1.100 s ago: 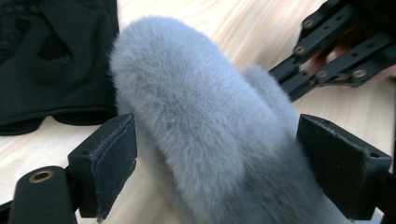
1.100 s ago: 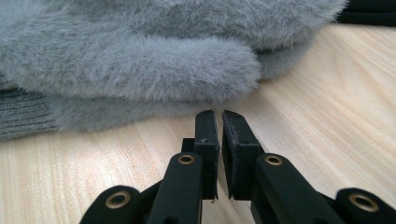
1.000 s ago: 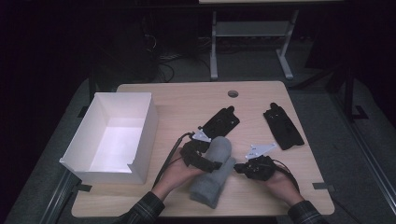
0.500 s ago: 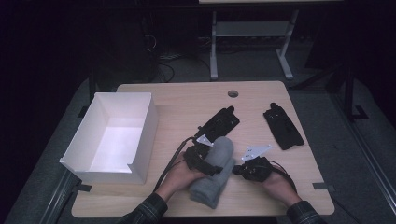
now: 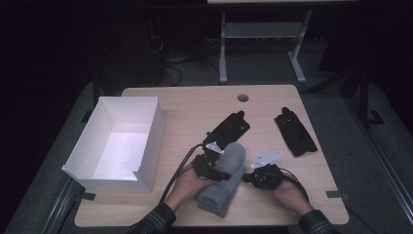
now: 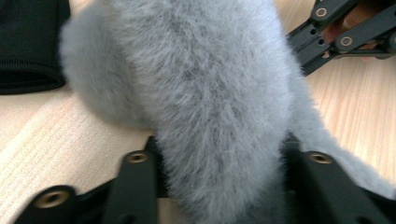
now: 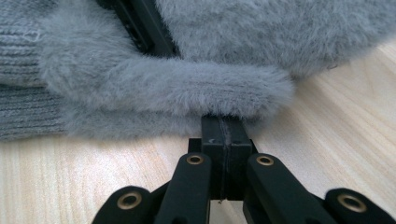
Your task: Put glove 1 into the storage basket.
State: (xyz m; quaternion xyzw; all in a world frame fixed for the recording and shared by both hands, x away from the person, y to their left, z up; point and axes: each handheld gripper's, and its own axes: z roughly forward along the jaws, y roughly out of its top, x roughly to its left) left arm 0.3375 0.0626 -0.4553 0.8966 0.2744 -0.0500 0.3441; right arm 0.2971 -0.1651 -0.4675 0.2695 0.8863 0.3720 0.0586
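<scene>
A grey fuzzy mitten [image 5: 225, 181] lies near the table's front edge, its furry end [image 6: 196, 88] raised off the wood. My left gripper [image 5: 212, 169] comes in from its left. Its jaws have just been closing, and the left gripper [image 6: 224, 163] now squeezes the furry end from both sides. From the right, my right gripper [image 5: 247, 177] meets the mitten. In the right gripper view, the right gripper [image 7: 224, 125] is shut, pinching the edge of the mitten's thumb [image 7: 177, 88].
A white open box [image 5: 146, 141] stands at the left of the table [image 5: 185, 102]. Two black gloves lie behind the mitten, one [image 5: 230, 127] at the middle and one [image 5: 295, 133] to the right. A cable hole [image 5: 242, 98] sits near the far edge.
My left gripper's jaws have closed in on the mitten's furry end. Both hands have barely shifted, and the mitten stays where it was.
</scene>
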